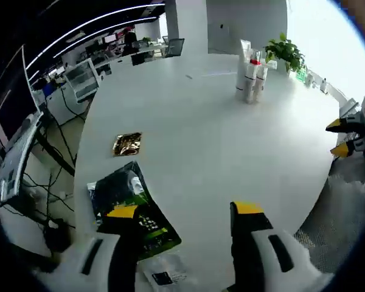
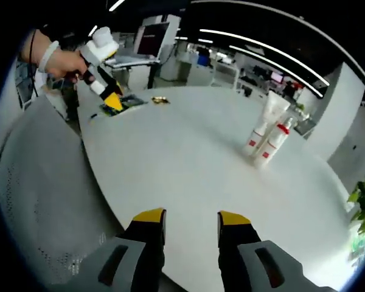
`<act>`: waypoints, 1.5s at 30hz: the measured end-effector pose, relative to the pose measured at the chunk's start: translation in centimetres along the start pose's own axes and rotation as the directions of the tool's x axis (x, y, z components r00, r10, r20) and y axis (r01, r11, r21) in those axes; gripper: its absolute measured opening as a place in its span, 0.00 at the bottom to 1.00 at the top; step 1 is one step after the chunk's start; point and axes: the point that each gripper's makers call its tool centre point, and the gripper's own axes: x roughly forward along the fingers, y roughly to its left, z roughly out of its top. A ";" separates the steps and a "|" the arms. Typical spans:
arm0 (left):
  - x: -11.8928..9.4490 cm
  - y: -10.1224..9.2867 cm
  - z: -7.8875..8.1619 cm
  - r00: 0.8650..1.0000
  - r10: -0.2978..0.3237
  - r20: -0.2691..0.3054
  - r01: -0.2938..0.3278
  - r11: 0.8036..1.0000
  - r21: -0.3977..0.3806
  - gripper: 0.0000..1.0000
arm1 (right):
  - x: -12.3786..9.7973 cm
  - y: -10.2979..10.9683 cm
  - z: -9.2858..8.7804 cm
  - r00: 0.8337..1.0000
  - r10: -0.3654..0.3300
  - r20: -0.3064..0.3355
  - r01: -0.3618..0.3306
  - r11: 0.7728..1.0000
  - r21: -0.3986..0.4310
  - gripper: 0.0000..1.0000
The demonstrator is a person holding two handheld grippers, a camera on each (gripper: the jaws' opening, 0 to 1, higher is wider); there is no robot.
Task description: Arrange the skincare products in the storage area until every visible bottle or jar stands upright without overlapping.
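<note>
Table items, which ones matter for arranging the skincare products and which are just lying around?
Job:
- white skincare bottles, standing together
- left gripper, open
- right gripper, open

Lying about:
- green-black packet
- gold packet
- potted plant

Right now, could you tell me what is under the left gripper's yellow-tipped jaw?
A dark green packet lies on the white table beneath the left gripper. The jaw covers part of the packet's print.

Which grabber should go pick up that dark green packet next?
Probably the left gripper. Its open jaws sit right at the green packet by the table edge, while the right gripper hovers, empty, far across.
</note>
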 end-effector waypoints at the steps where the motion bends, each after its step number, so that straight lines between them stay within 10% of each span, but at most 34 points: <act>1: 0.2 0.9 -0.1 1.000 0.016 -0.009 -0.016 0.999 -0.027 0.66 | 0.0 0.0 -0.1 1.000 0.001 -0.001 -0.001 1.000 -0.002 0.32; 10: 3.1 5.9 -3.0 0.990 0.079 -0.114 -0.108 0.957 -0.271 0.86 | 0.1 0.1 -0.4 1.000 0.006 -0.017 -0.006 1.000 -0.013 0.32; 19: 4.8 6.6 -4.6 0.978 0.084 -0.190 -0.133 0.955 -0.265 0.79 | 0.2 0.2 -0.5 1.000 0.010 -0.025 -0.011 1.000 -0.017 0.31; 45: 4.5 5.5 -3.9 0.985 0.087 -0.146 -0.112 0.979 -0.172 0.52 | 0.6 0.8 -1.2 0.998 0.030 -0.062 -0.033 0.998 -0.048 0.29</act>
